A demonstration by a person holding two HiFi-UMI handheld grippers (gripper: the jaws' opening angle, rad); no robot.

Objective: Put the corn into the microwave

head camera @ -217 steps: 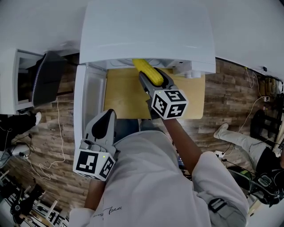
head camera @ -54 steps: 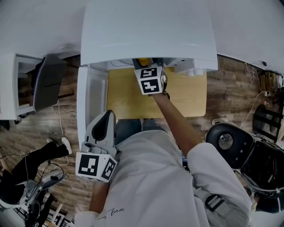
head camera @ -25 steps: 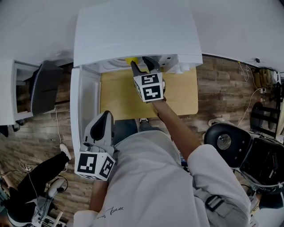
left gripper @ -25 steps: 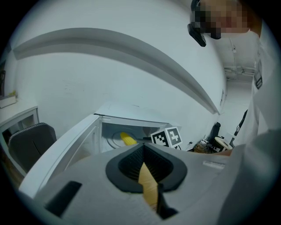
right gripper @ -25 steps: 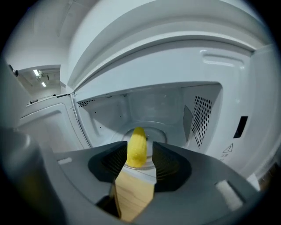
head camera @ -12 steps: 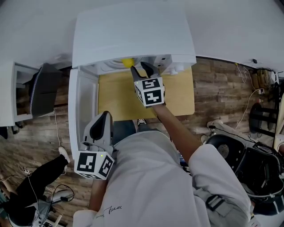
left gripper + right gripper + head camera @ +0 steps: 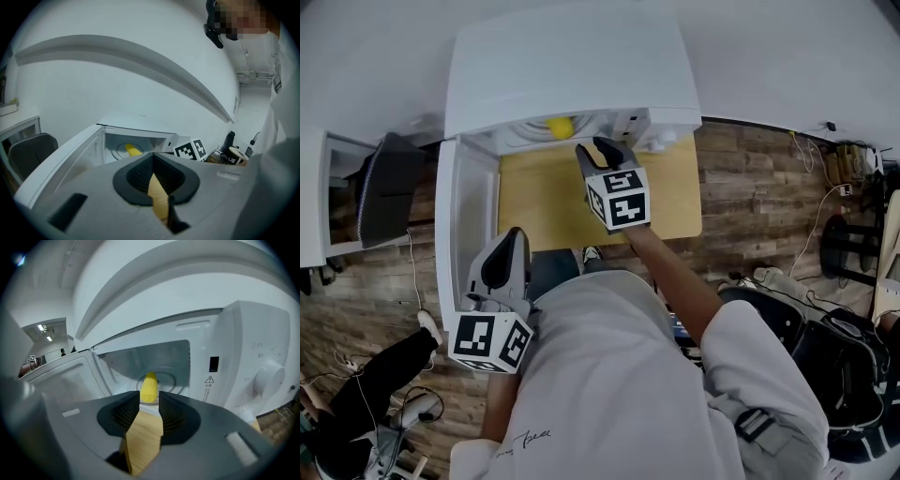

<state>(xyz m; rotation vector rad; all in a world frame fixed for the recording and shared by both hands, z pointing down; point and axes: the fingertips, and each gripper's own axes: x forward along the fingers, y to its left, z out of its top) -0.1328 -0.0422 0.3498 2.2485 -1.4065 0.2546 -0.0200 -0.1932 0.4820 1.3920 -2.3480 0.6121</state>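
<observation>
The yellow corn point(image 7: 560, 127) lies inside the white microwave point(image 7: 572, 66), on its glass turntable point(image 7: 165, 380). In the right gripper view the corn point(image 7: 149, 386) shows beyond the jaws, apart from them. My right gripper point(image 7: 600, 152) hovers over the wooden table point(image 7: 544, 202) just outside the oven mouth. Its jaws are closing and nothing is between them, only the tabletop shows in the gap point(image 7: 150, 404). My left gripper point(image 7: 511, 239) hangs low beside the open door point(image 7: 467, 216), shut and empty. From the left gripper view point(image 7: 153, 161) the corn point(image 7: 133, 150) is visible in the cavity.
The microwave door point(image 7: 70, 376) swings out to the left. The control panel with a knob point(image 7: 269, 373) is on the right. A black office chair point(image 7: 384, 187) and cables are on the wood floor at left. Someone's legs point(image 7: 366, 375) are at the lower left.
My right gripper has drawn back from the microwave opening toward me and its jaws have narrowed. The corn stays inside the oven. The left gripper has hardly moved.
</observation>
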